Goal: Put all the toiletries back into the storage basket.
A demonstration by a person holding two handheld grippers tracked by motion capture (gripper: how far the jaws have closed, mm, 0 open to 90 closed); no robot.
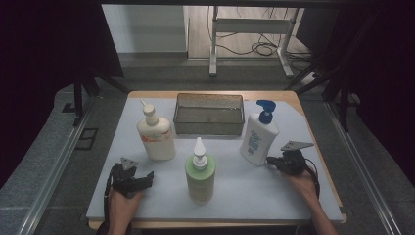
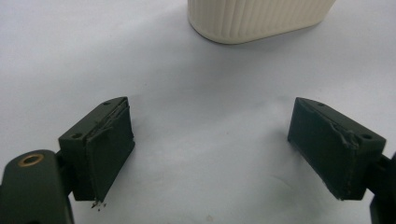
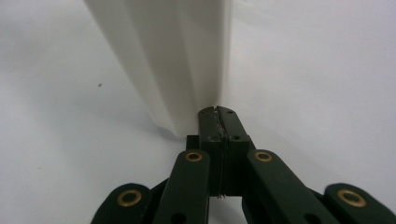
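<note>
1. The right gripper (image 1: 272, 160) sits low on the white table mat (image 1: 293, 196), its jaws pressed flat together with nothing between them.
2. Its closed tips (image 3: 218, 112) are right up against the foot of the white lotion bottle with the blue pump (image 1: 258, 134); in the right gripper view the bottle's base (image 3: 177, 60) rises directly ahead of the jaws and slightly to their left, apparently touching.
3. The left gripper (image 1: 147, 177) rests on the mat in the person's left hand (image 1: 122, 203), jaws spread wide and empty, pads (image 2: 109, 149) well apart.
4. Ahead of those open jaws, with bare mat between, stands the cream ribbed bottle with the orange label (image 1: 155, 136); its rounded base (image 2: 257, 21) shows at the top of the left gripper view.
5. Between the two grippers, nearer the left one, stands a green bottle with a white nozzle cap (image 1: 200, 172).
6. Beyond all three bottles sits a dark mesh tray (image 1: 209, 113).
</note>
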